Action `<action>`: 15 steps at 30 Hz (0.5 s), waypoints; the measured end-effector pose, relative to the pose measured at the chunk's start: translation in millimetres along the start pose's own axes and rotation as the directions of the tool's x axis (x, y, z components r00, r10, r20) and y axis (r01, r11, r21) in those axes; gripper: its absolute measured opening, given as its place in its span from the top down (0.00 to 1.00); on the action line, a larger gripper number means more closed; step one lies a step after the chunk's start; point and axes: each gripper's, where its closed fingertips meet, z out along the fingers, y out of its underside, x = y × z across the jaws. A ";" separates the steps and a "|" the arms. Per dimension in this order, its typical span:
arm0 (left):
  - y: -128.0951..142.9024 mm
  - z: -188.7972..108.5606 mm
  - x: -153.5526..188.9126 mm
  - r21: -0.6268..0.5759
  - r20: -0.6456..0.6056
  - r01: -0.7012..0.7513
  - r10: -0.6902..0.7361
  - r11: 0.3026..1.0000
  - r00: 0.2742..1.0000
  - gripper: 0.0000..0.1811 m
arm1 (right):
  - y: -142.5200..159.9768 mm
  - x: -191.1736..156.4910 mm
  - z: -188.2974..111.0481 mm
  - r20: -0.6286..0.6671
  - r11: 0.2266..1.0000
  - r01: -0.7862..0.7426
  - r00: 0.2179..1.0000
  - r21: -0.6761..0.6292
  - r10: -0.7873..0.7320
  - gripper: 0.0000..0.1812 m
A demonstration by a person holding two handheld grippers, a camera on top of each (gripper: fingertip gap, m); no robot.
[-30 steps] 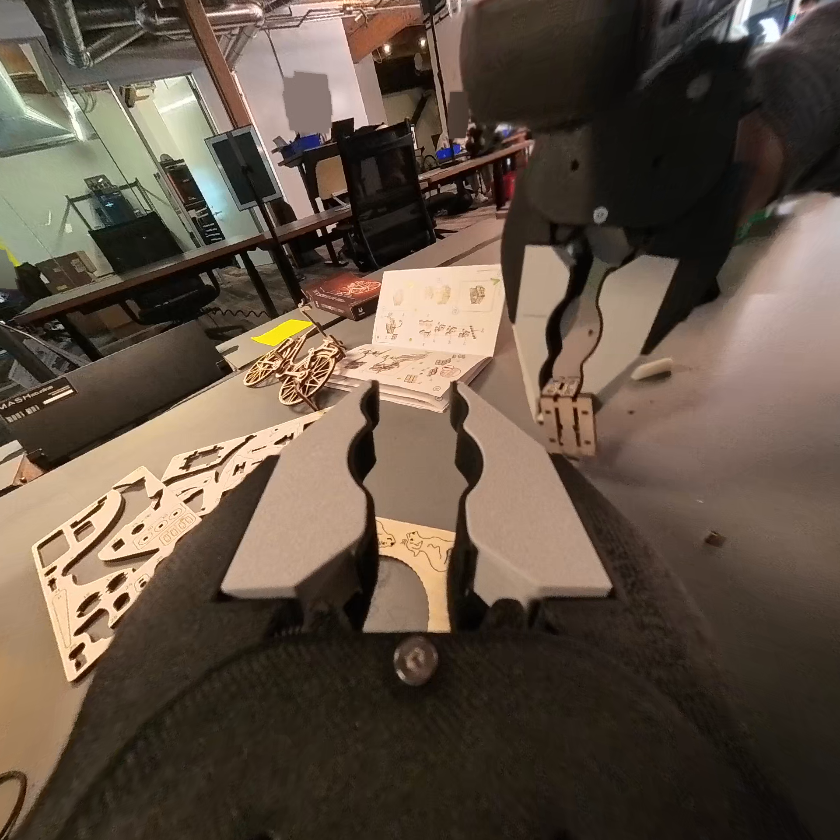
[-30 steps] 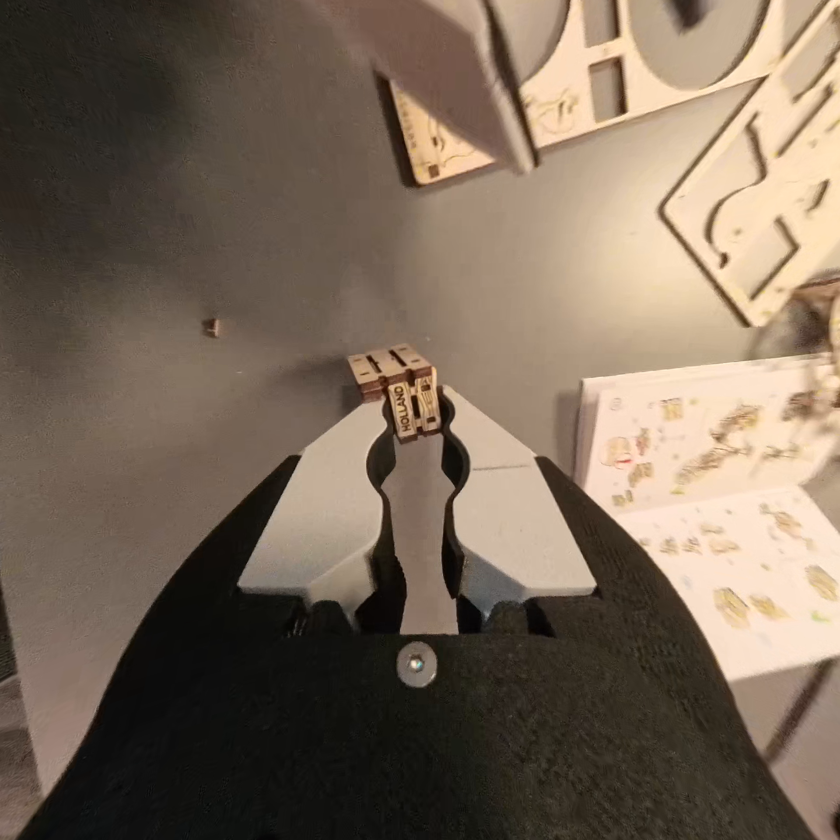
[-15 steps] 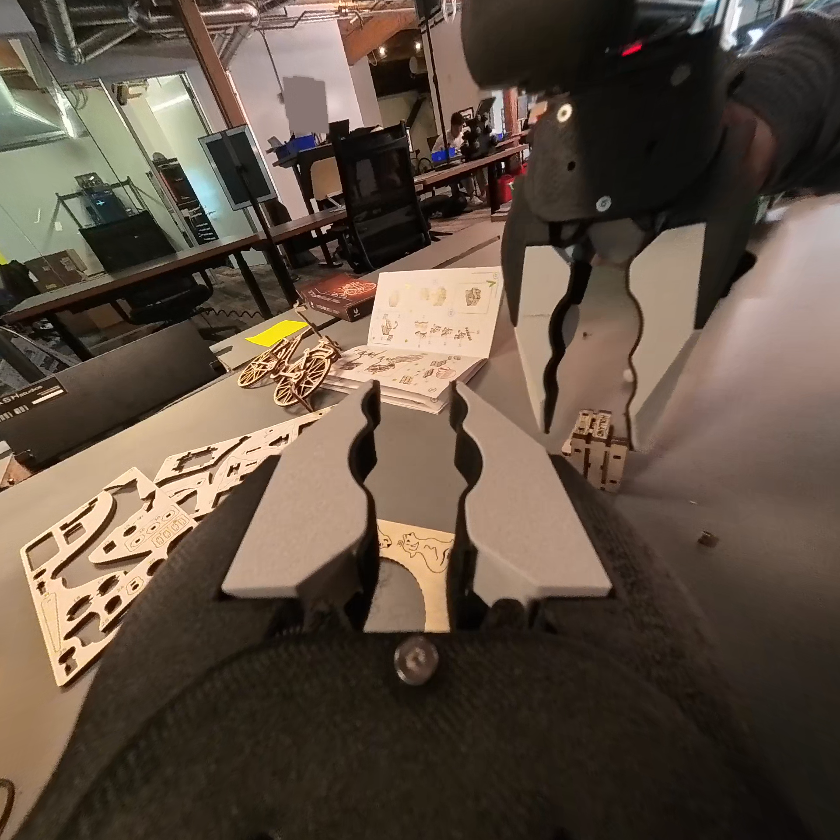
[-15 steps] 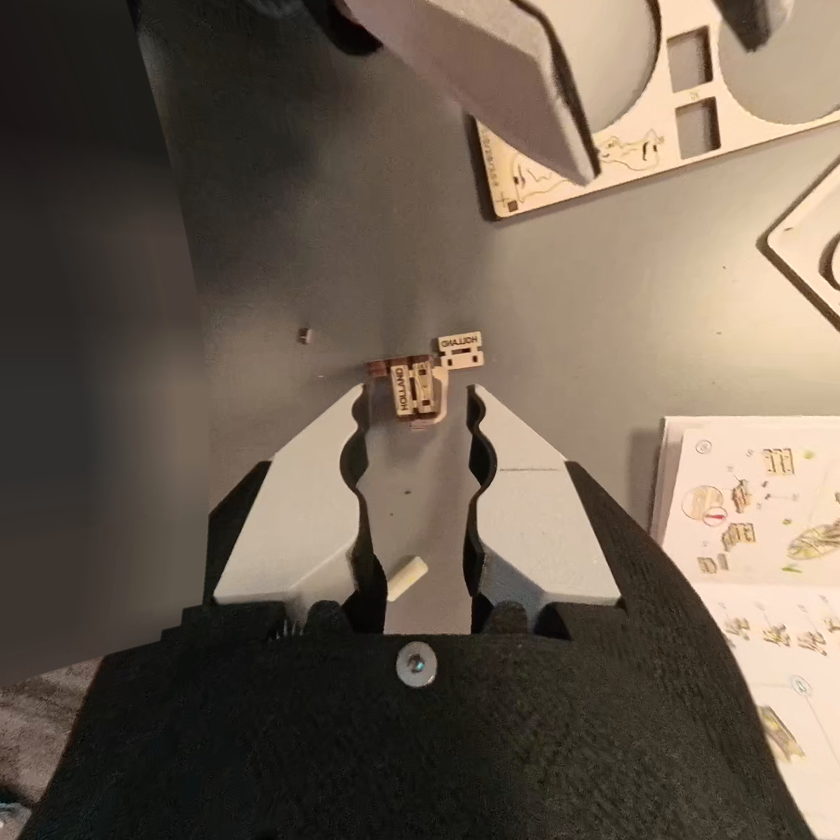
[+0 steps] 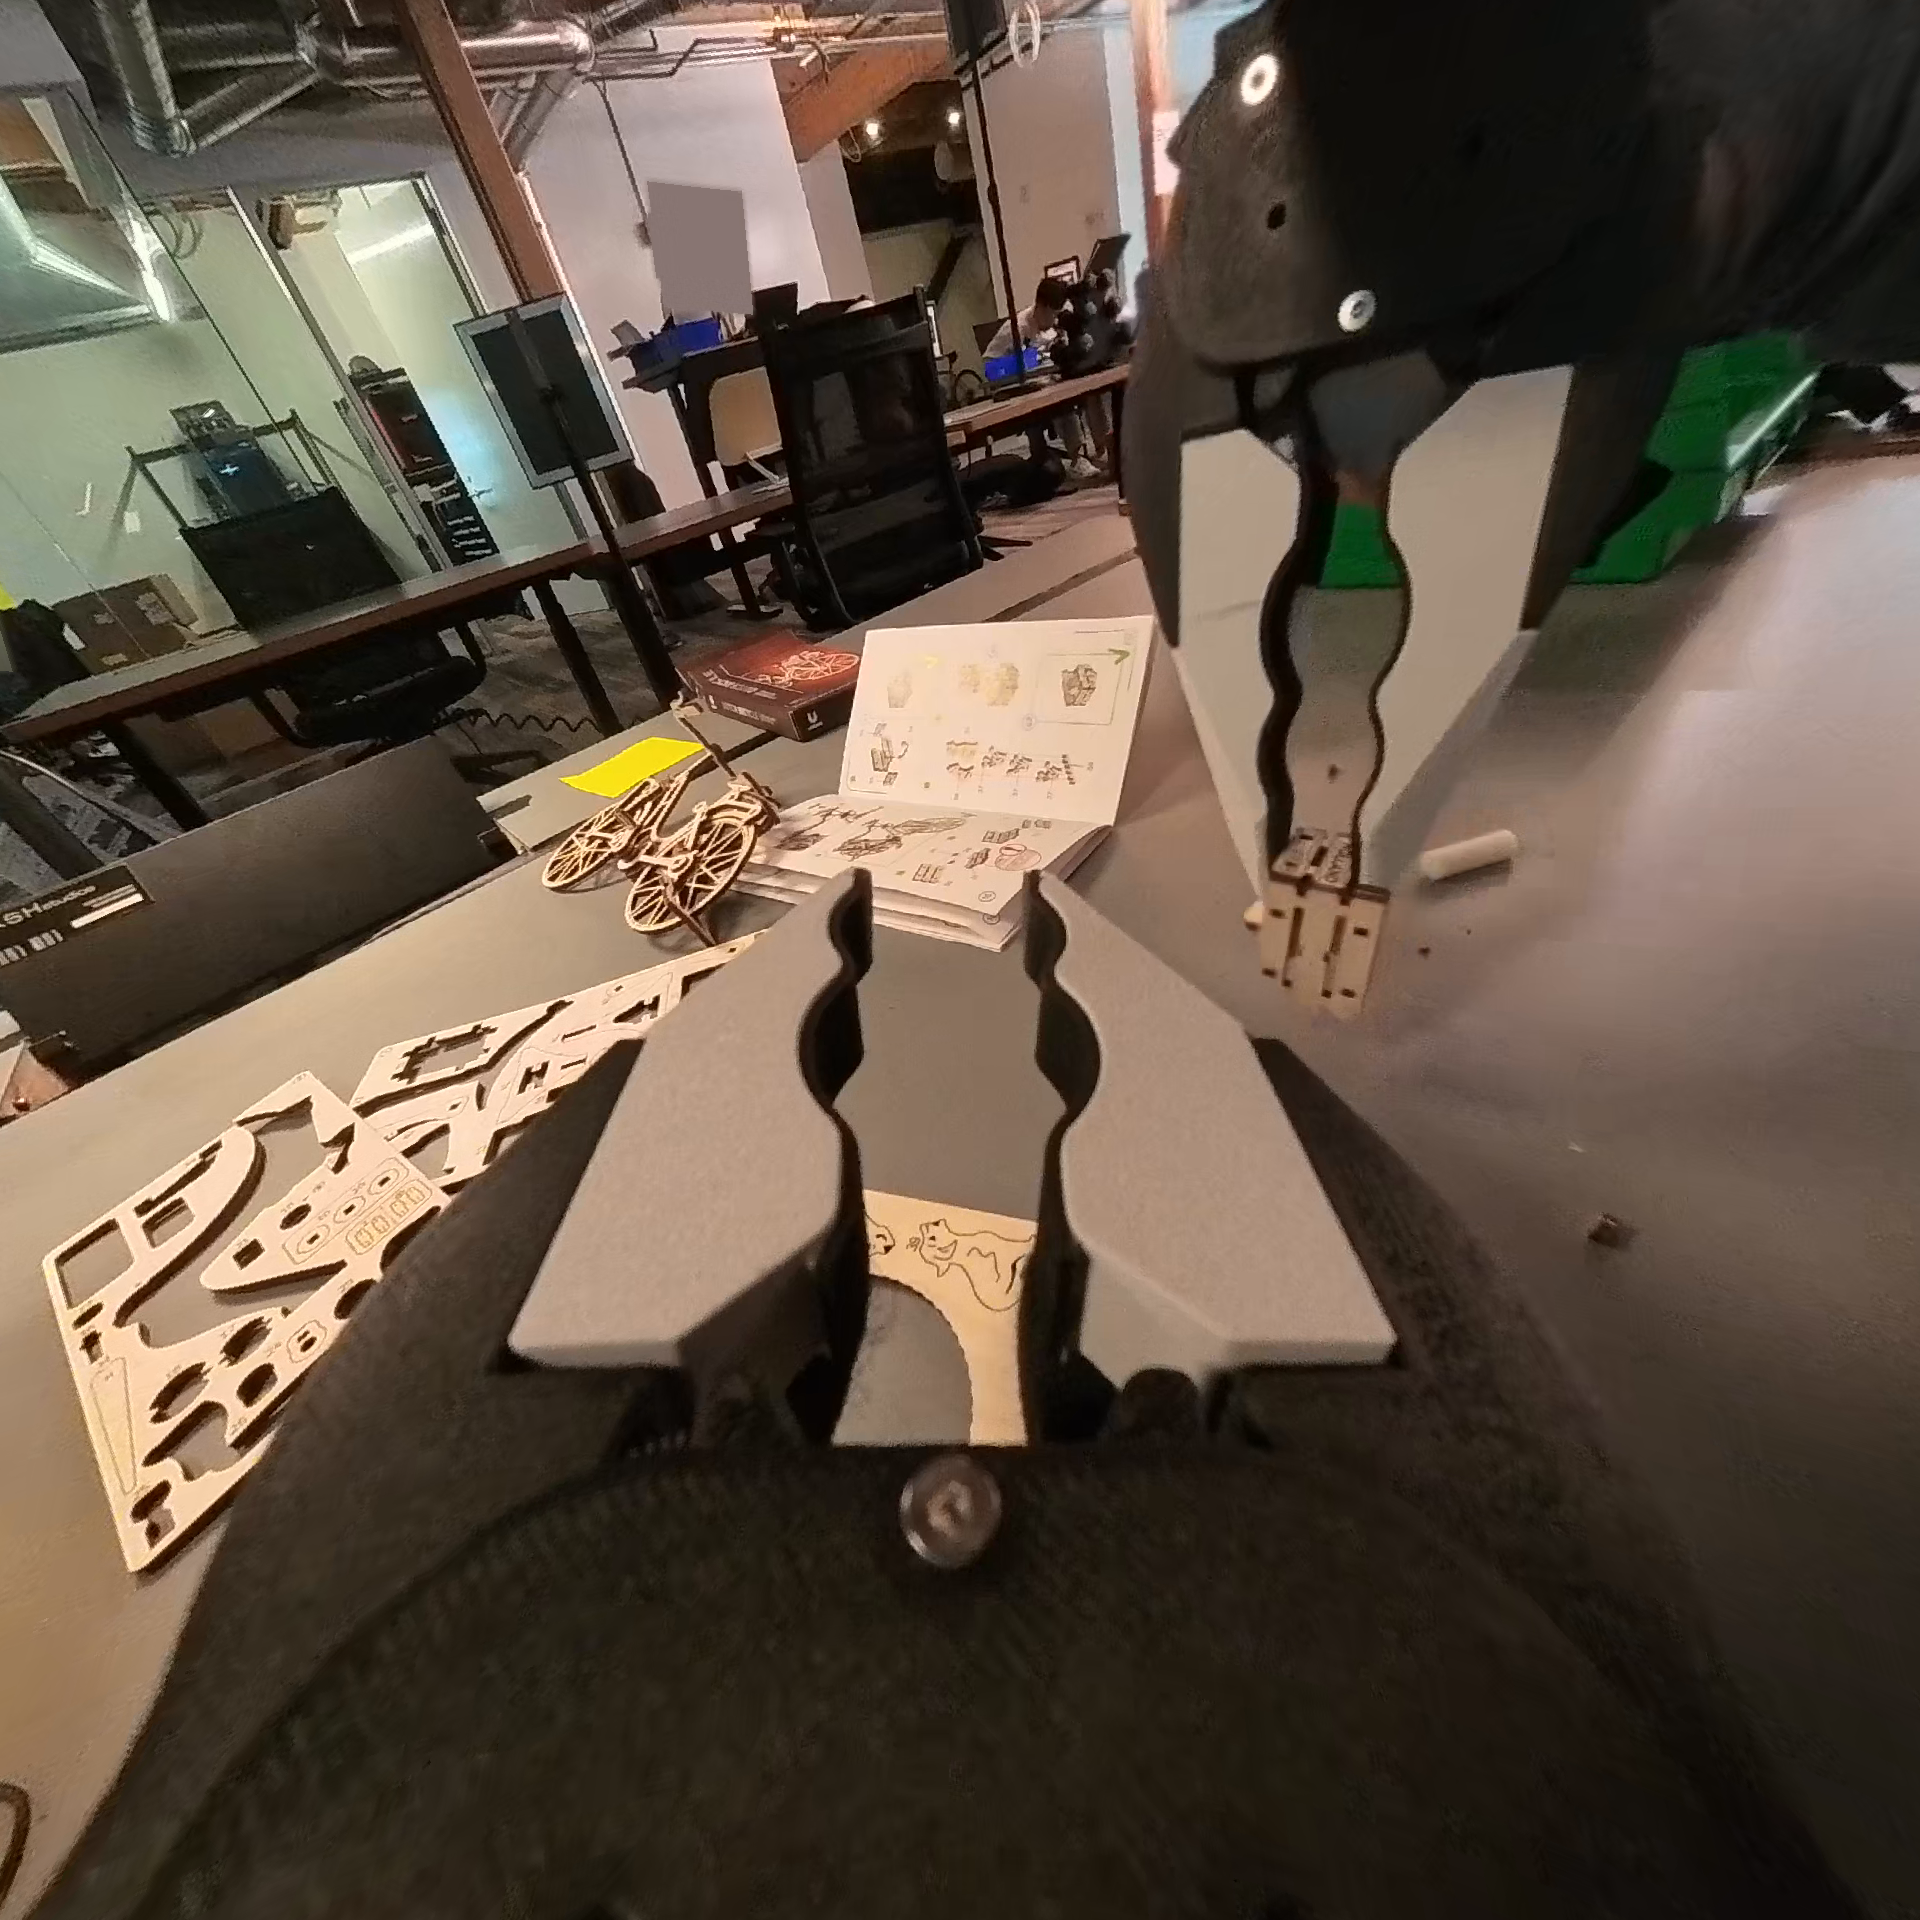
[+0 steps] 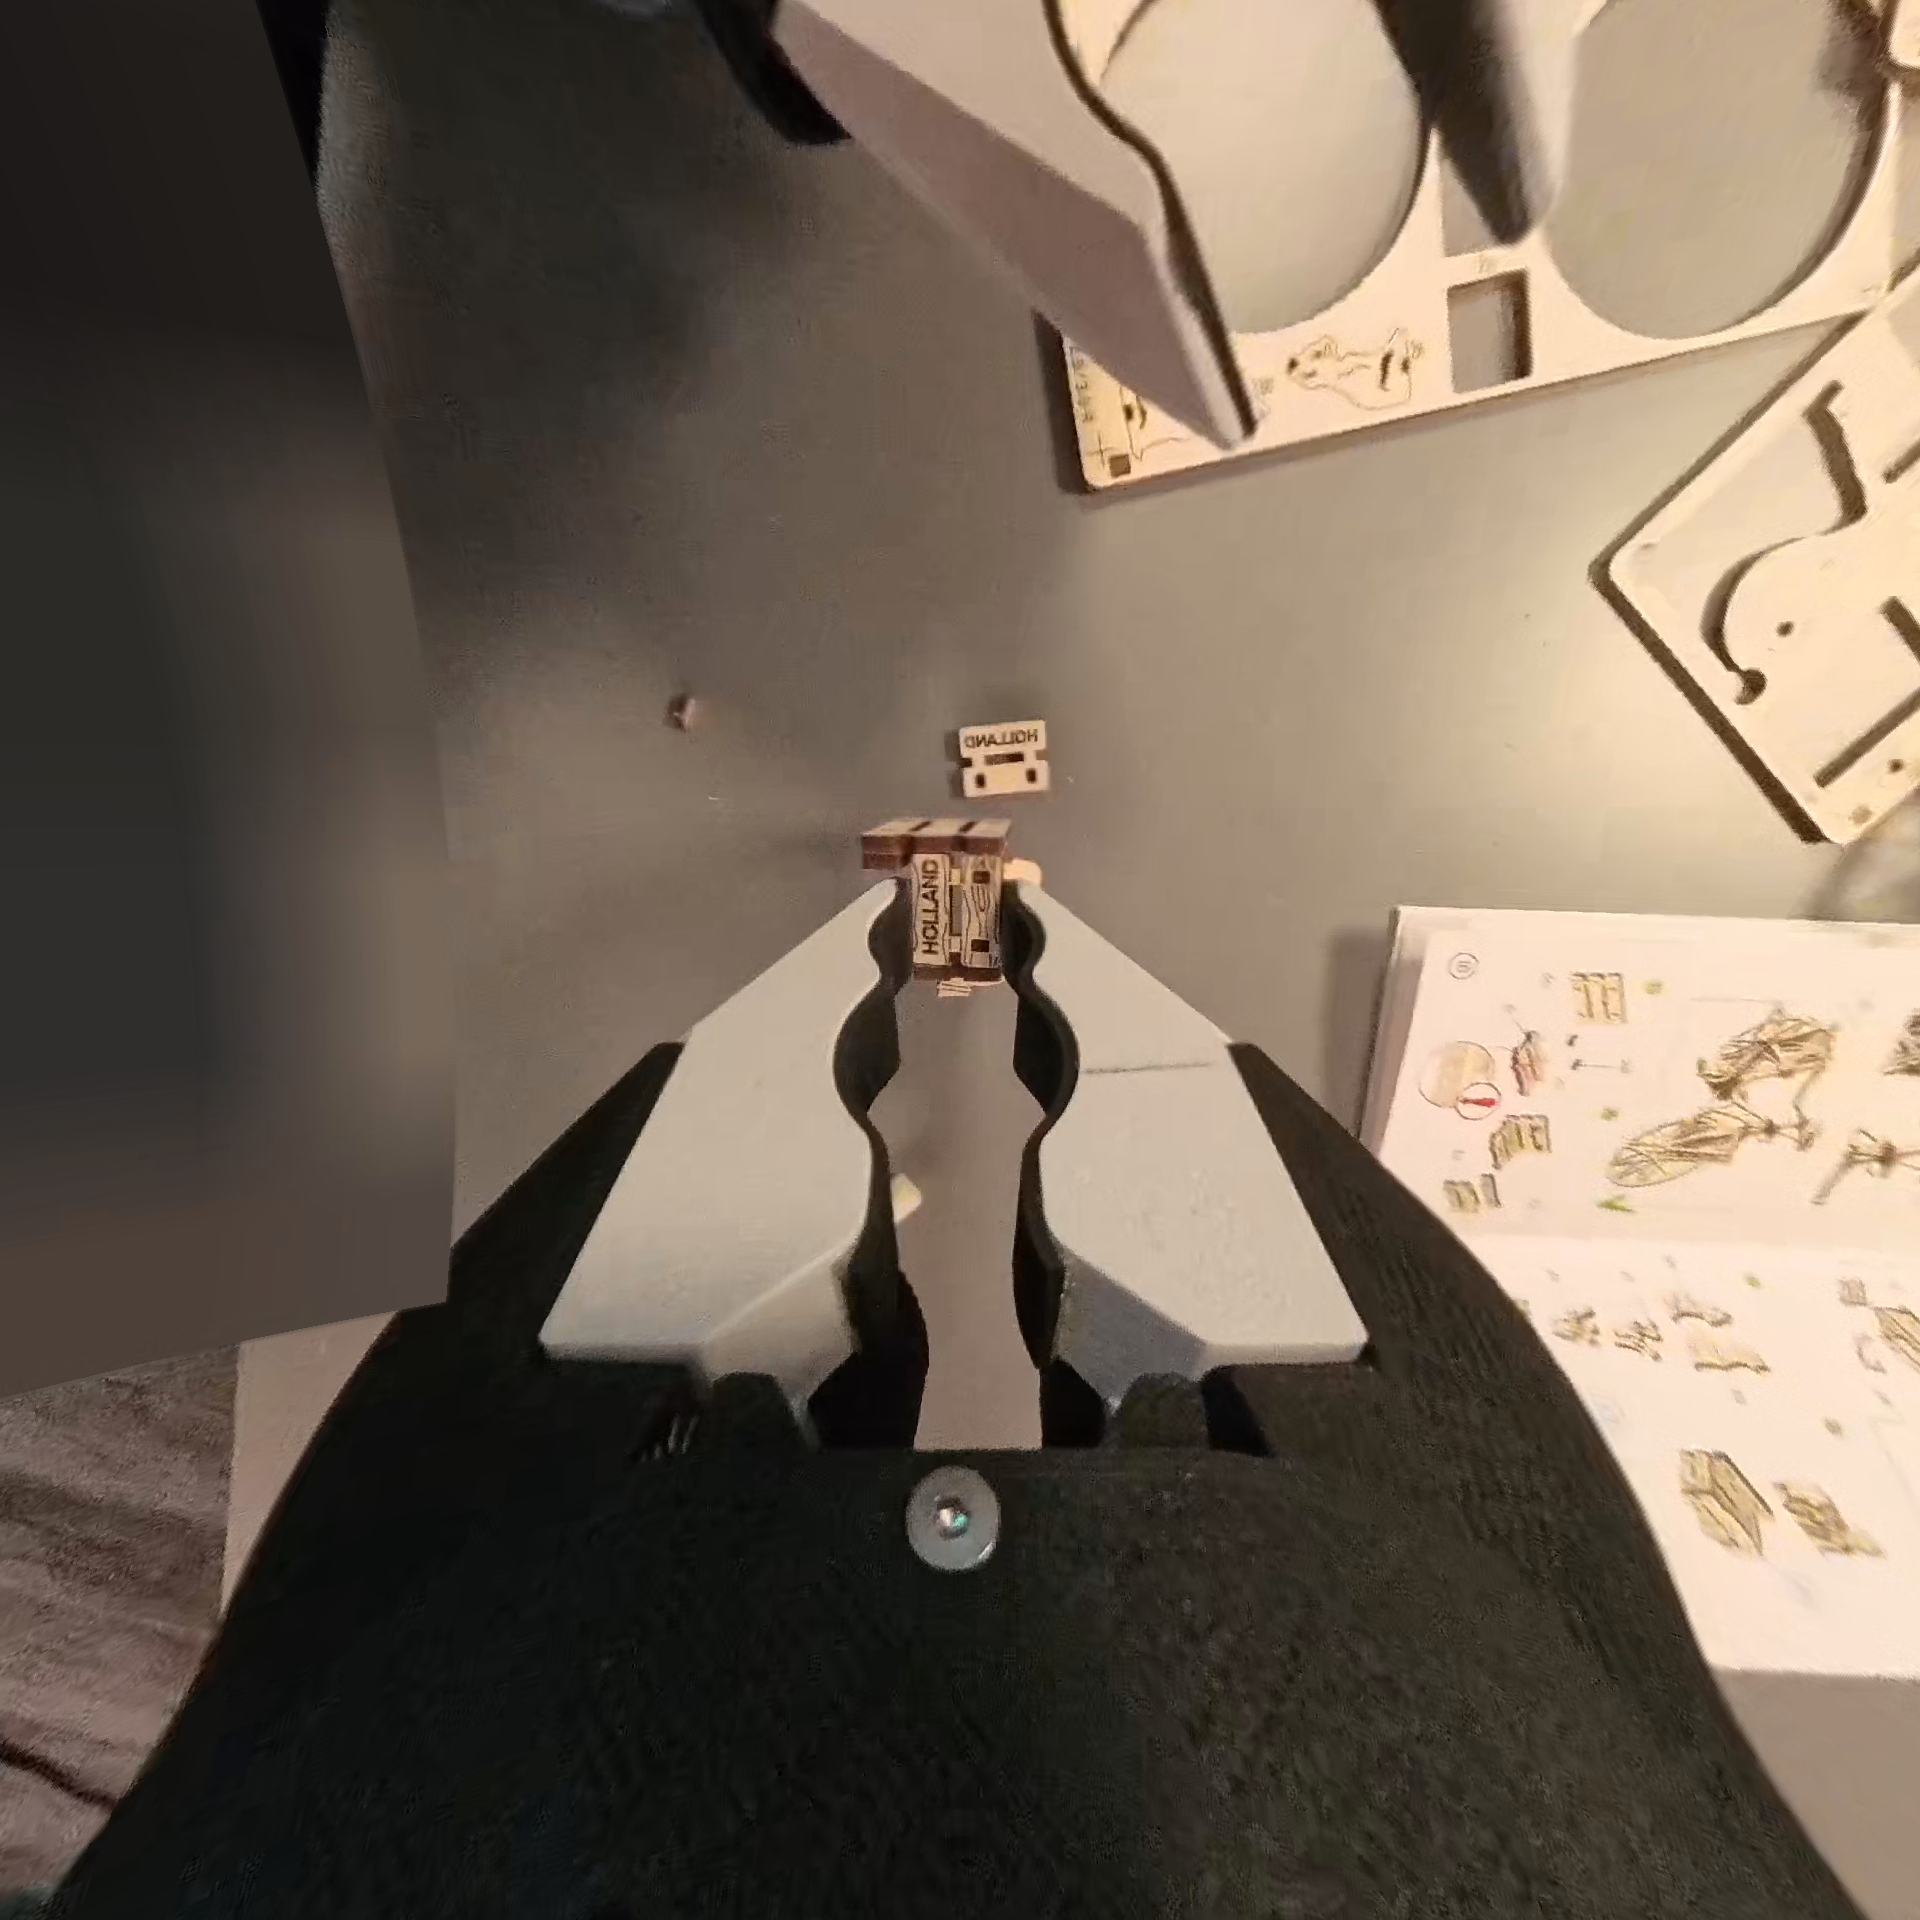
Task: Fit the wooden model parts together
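The right tongs (image 6: 951,935) are closed on a small slotted box-shaped wooden model part (image 6: 954,914), pinching it between the fingertips. In the left wrist view the same right tongs (image 5: 1317,847) point down at the grey tabletop (image 5: 1714,1039), and the wooden part (image 5: 1317,940) hangs from their tips just above the surface; whether it touches the tabletop cannot be told.

The left tongs (image 5: 945,914) stand open with nothing between their grey fingers (image 5: 717,1174), hovering over a pale laser-cut plywood sheet with round cut-outs (image 5: 961,1247). From the right wrist view, this sheet (image 6: 1351,384) lies beyond the left tongs' finger (image 6: 1039,197).

Just beyond the held part, a small flat rectangular wooden plate with engraved lettering (image 6: 1001,762) lies on the tabletop, apart from the part. A tiny dark wood scrap (image 6: 686,712) sits farther to the left. A short cream-coloured cylindrical peg (image 5: 1467,854) rests on the tabletop near the right tongs.

A white open instruction booklet with printed diagrams (image 5: 966,800) lies further out, with an assembled wooden bicycle model (image 5: 665,847) standing beside it. More pale plywood sheets with emptied cut-outs (image 5: 208,1278) lie flat at the left. A dark red flat box (image 5: 774,675) sits behind the booklet, and a yellow sticky note (image 5: 629,764) lies near the bicycle.
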 end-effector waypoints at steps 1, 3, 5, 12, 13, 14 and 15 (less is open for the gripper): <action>0.0 0.0 0.2 0.000 -0.001 0.000 0.000 1.000 1.000 0.85 | 1.9 0.3 2.5 0.007 1.000 -0.013 1.000 0.000 0.013 0.92; 0.1 0.0 0.3 -0.001 -0.001 0.000 0.000 1.000 1.000 0.85 | 12.3 -1.7 15.8 0.033 0.999 -0.033 0.999 -0.042 0.034 0.92; 0.0 -0.3 0.3 0.000 -0.002 0.000 0.000 1.000 1.000 0.85 | 12.7 -1.9 18.2 0.039 0.998 -0.045 0.998 -0.039 0.046 0.92; -1.8 -1.1 2.6 0.012 -0.018 0.001 -0.001 1.000 1.000 0.85 | 10.7 5.0 15.7 0.029 0.992 -0.122 0.992 0.029 0.121 0.92; -4.0 -1.9 4.8 0.026 -0.031 -0.001 0.002 1.000 1.000 0.84 | 3.7 7.2 11.1 0.059 0.978 -0.182 0.983 0.103 0.176 0.92; -7.4 -3.1 7.8 0.047 -0.048 -0.003 0.005 0.999 0.999 0.84 | -6.2 8.8 5.0 0.113 0.946 -0.256 0.965 0.197 0.237 0.92; -12.1 -4.9 12.0 0.076 -0.071 -0.007 0.012 0.997 0.997 0.83 | -16.9 9.2 -2.5 0.195 0.894 -0.341 0.936 0.290 0.294 0.92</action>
